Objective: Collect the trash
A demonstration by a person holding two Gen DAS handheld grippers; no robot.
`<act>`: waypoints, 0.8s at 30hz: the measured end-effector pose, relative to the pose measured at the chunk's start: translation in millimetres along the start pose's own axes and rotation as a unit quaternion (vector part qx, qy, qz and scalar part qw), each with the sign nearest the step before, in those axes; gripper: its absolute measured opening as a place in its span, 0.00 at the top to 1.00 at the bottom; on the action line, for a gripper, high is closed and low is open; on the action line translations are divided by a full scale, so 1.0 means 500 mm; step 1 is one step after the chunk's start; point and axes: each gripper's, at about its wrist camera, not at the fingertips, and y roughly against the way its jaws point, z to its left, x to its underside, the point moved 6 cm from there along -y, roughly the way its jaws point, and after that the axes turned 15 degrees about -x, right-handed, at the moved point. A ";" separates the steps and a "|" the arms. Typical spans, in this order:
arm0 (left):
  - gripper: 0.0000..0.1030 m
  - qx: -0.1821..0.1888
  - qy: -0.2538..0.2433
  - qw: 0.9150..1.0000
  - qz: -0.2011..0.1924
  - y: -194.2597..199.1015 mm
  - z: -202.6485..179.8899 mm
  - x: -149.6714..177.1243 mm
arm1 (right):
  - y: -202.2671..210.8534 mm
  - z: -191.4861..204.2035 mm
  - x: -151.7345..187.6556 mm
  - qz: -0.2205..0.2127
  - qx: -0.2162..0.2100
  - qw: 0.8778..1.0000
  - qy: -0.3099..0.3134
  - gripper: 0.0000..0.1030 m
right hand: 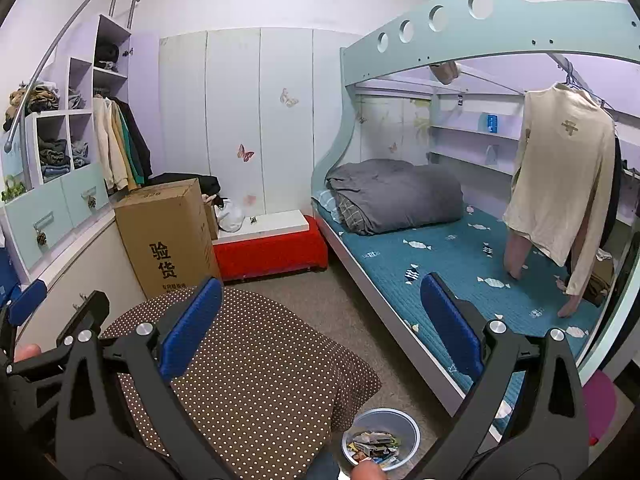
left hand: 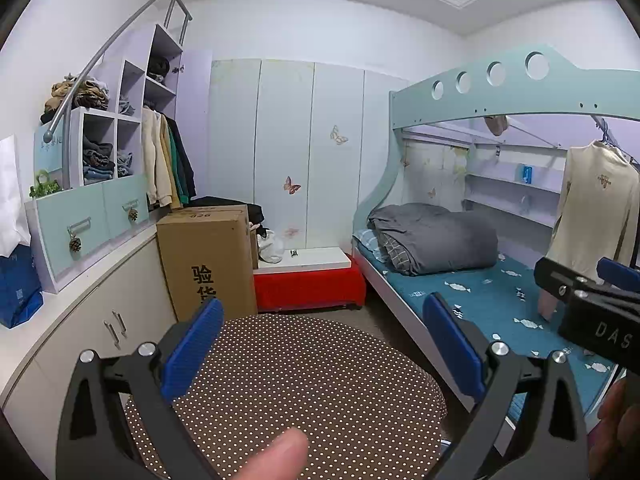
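Wrappers are lying heaped in the small grey bin (right hand: 380, 438) on the floor beside the polka-dot tabletop (right hand: 248, 364): light, crinkly, slippery, probably best pinched at an edge. Both left gripper (left hand: 322, 344) and right gripper (right hand: 320, 326) are gaping, holding nothing.

A: What sits under the left tongs (left hand: 324, 340)?

B: The dotted desk (left hand: 304, 392), bare on top, so there is room to pass low across it. Both sets of tongs are spread wide with nothing between them.

A: And past it?

B: At eleven o'clock a cardboard box (left hand: 208, 260) stands on the floor against the cabinet (left hand: 120, 304). At twelve, a red bench (left hand: 308, 284) blocks the wardrobe foot.

A: To the right?

B: From one to three o'clock the bed (right hand: 460, 264) runs alongside, a floor strip (right hand: 352, 320) between. In the right wrist view, a bin (right hand: 380, 440) of wrappers stands at six o'clock, just beside the desk.
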 end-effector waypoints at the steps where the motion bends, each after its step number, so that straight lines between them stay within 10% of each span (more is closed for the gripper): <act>1: 0.05 -0.001 -0.001 1.000 0.000 0.002 0.000 0.000 | 0.000 -0.002 0.001 0.000 0.000 1.000 0.000 0.06; 24: 0.05 -0.004 -0.004 1.000 -0.013 0.008 0.001 0.000 | -0.003 -0.006 0.001 -0.002 0.000 1.000 -0.004 0.06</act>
